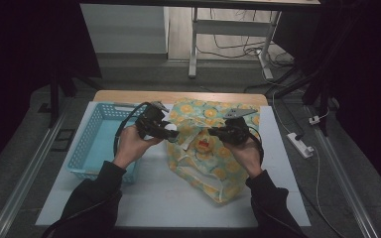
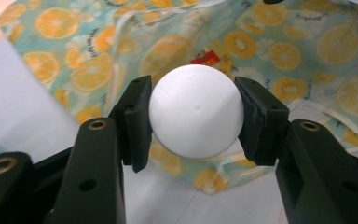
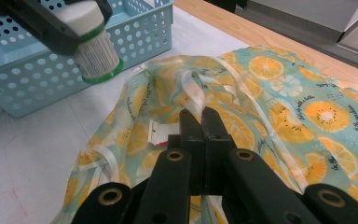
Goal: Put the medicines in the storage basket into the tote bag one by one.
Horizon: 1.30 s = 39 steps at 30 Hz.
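A white round-capped bottle (image 2: 196, 109) sits between my left gripper's (image 2: 193, 89) black pads, which press on its sides. In the right gripper view the same bottle (image 3: 95, 51) shows a printed label with green edges, hanging tilted between the basket and the bag. In the high view my left gripper (image 1: 171, 133) holds it at the bag's left edge. The bag (image 1: 213, 166) is teal cloth printed with orange slices and has white ribbon ties. My right gripper (image 3: 200, 116) is shut, pinching the bag's rim (image 3: 186, 88) by the ribbons; in the high view it (image 1: 213, 132) faces the left gripper.
A light-blue perforated basket (image 1: 94, 144) stands on the white table sheet (image 1: 154, 198) at the left. Something small and red (image 3: 156, 135) lies in the bag's folds. The table's wooden edge (image 1: 178, 96) runs behind the bag. White sheet lies bare at the front.
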Tool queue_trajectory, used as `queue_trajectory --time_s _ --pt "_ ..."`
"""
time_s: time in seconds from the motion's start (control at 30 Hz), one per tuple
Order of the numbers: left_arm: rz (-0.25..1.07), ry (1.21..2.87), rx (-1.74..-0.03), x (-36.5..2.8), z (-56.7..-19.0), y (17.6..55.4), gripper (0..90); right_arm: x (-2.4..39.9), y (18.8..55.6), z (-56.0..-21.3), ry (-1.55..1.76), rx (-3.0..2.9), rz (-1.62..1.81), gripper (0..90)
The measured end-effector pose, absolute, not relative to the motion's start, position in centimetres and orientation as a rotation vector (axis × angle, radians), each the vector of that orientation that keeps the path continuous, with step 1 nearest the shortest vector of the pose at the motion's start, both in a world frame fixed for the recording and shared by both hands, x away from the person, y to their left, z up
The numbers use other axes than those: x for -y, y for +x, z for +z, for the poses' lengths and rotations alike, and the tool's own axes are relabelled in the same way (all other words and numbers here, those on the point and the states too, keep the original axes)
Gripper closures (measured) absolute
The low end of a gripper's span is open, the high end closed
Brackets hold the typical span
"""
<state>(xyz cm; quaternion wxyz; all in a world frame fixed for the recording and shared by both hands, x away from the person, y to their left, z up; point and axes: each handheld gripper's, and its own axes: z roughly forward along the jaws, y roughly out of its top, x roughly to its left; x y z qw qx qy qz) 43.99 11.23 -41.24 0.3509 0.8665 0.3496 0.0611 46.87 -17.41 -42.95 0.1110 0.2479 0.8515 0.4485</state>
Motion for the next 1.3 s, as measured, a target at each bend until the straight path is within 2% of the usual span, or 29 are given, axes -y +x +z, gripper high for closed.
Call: queue_trajectory --time_s 0.73,1.3 --pt "0.125 2.317 -0.777 -5.2 -43.4 45.1 50.4 17.5 46.9 -42.8 0.726 -2.492 1.324 90.0" --pt "0.13 2.321 -0.799 -2.5 -45.0 47.3 50.4 17.4 46.9 -42.9 0.729 -2.496 1.32 90.0"
